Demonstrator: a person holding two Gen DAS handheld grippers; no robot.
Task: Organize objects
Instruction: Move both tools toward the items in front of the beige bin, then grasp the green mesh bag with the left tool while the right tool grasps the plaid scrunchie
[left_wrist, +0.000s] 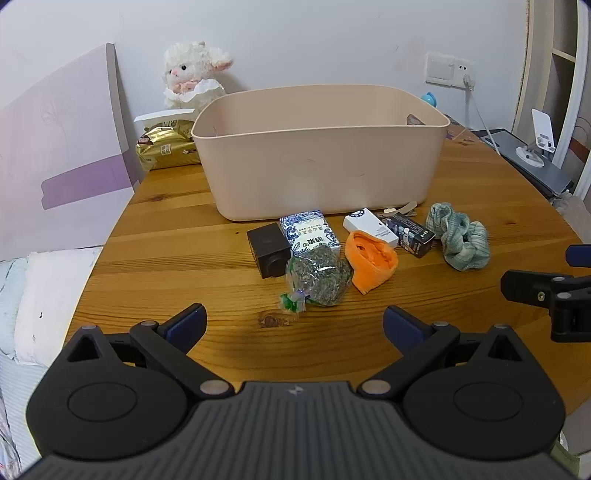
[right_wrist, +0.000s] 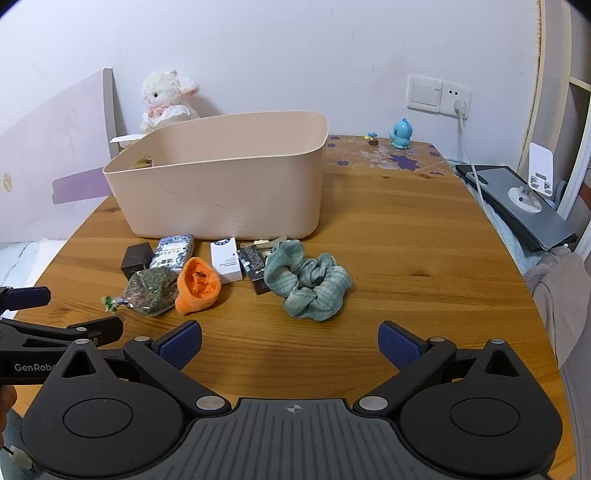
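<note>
Left hand-held gripper (left_wrist: 294, 325): jaws spread wide, nothing between them, hovering over the round wooden counter (left_wrist: 166, 258). Right hand-held gripper (right_wrist: 290, 341): likewise wide apart and empty.

Left wrist view, 12 o'clock of the left hand-held gripper: clear bag of dried green herbs (left_wrist: 319, 278). At 1 o'clock, crumpled orange cloth (left_wrist: 371, 264); further toward 2 o'clock, green striped scrunchie-like cloth (left_wrist: 460, 236). Behind the bag: dark brown cube box (left_wrist: 267, 249), blue-and-white patterned carton (left_wrist: 309, 232), white rectangular box (left_wrist: 369, 226), black printed box (left_wrist: 412, 234).

Beyond the row: large beige plastic bin (left_wrist: 325, 173), its contents largely hidden. At 11 o'clock past the bin, white plush lamb (left_wrist: 192, 74).
</note>
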